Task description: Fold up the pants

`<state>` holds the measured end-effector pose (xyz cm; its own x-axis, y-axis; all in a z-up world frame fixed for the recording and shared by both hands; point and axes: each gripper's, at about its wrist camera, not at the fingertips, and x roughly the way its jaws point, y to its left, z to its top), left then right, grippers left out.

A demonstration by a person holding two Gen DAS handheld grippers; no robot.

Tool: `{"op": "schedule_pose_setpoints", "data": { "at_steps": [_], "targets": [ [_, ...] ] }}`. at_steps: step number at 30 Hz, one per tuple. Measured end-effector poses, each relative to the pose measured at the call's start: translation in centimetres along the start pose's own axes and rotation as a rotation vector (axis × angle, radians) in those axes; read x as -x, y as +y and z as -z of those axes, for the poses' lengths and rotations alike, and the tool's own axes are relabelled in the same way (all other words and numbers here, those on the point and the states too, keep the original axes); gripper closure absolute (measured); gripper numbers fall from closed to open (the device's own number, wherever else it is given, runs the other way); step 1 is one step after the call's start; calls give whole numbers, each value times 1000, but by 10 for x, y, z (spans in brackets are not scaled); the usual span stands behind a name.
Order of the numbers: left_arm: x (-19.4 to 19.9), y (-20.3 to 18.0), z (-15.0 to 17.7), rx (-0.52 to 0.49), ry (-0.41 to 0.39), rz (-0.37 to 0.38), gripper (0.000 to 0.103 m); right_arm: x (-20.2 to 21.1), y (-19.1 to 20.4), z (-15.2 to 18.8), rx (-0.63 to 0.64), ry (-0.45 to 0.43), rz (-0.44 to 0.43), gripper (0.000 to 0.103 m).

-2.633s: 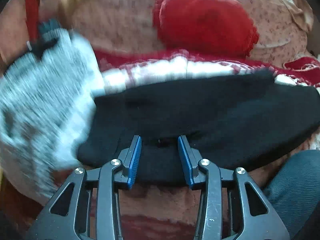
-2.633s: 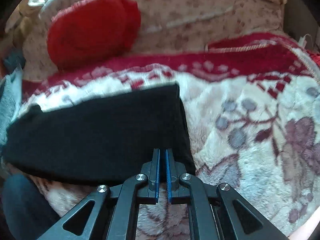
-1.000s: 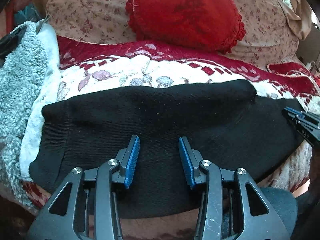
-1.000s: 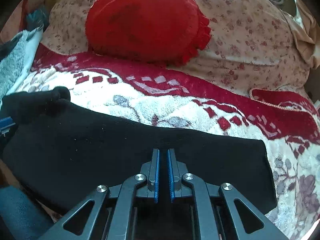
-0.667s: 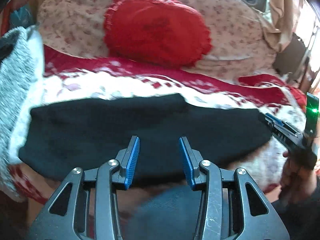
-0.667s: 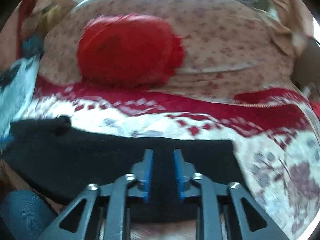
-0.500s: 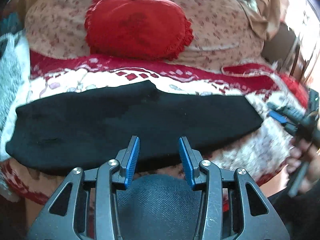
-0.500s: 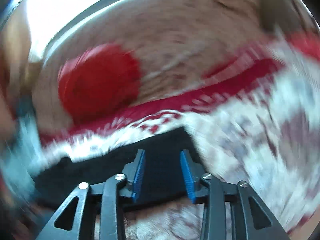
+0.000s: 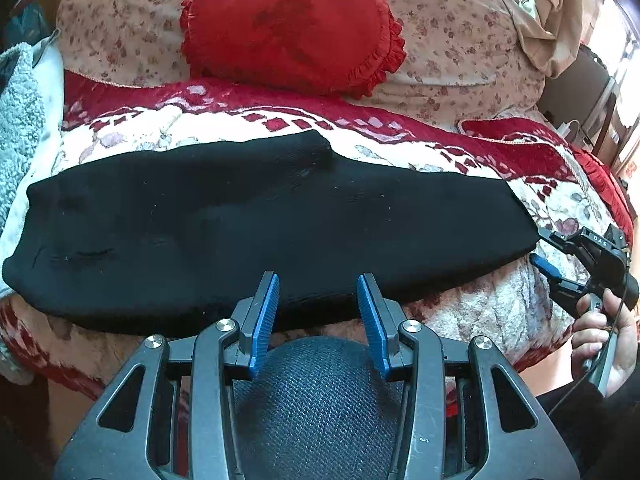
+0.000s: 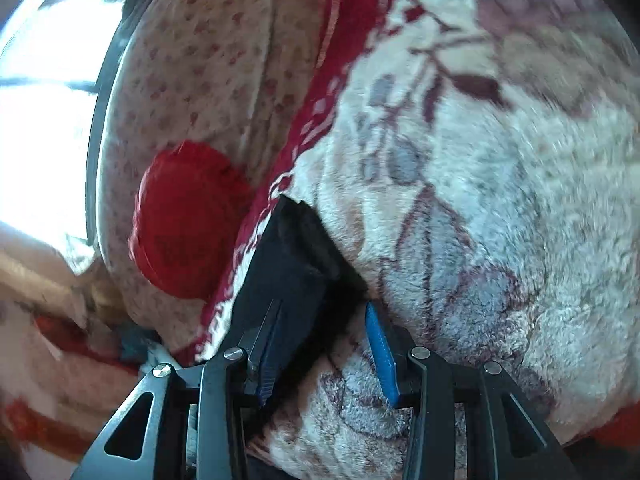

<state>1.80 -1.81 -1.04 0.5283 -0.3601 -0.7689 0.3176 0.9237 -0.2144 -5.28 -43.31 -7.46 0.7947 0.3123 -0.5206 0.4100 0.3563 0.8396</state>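
1. Pants [image 9: 256, 224] of black knit lie flat in a long folded band across the fleece blanket [image 9: 472, 316], their length running side to side, with one narrower layer ending in a raised corner near the middle of the far edge.
2. Beyond the pants, a red ruffled cushion [image 9: 292, 28] leans on a floral pillow [image 9: 452, 36]; at the pants' left end a pale grey towel [image 9: 20, 120] is bunched up.
3. Left gripper [image 9: 318, 312] hovers at the near edge of the pants, around the middle of their length, with its blue pads spread apart and nothing between them. A knee in dark denim [image 9: 320, 400] fills the space right under it.
4. Right gripper [image 10: 324, 344] sits at the right end of the pants, tilted sharply, fingers parted. The corner of the black cloth [image 10: 296, 264] lies between the two fingers, near the left pad, yet nothing is pinched.
5. In the left wrist view the same right gripper [image 9: 556, 256] shows just beside the pants' right end, with the right hand [image 9: 604, 340] holding its handle.
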Motion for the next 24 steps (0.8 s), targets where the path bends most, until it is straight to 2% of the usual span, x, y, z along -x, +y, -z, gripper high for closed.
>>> {"op": "schedule_pose_setpoints", "data": {
  "at_steps": [5, 9, 12, 20, 24],
  "targets": [
    [0, -1, 0, 8, 2, 5, 63, -2, -1, -4, 1, 5, -53, 64],
    [-1, 6, -1, 35, 7, 31, 63, -7, 7, -2, 35, 0, -29, 78],
    [-1, 11, -1, 62, 10, 52, 63, -10, 7, -3, 35, -3, -12, 82],
    [2, 13, -1, 67, 0, 67, 63, -4, -3, -6, 4, -34, -7, 82],
    [1, 17, -1, 88, 9, 80, 63, -9, 1, -4, 38, 11, -21, 82]
  ]
}}
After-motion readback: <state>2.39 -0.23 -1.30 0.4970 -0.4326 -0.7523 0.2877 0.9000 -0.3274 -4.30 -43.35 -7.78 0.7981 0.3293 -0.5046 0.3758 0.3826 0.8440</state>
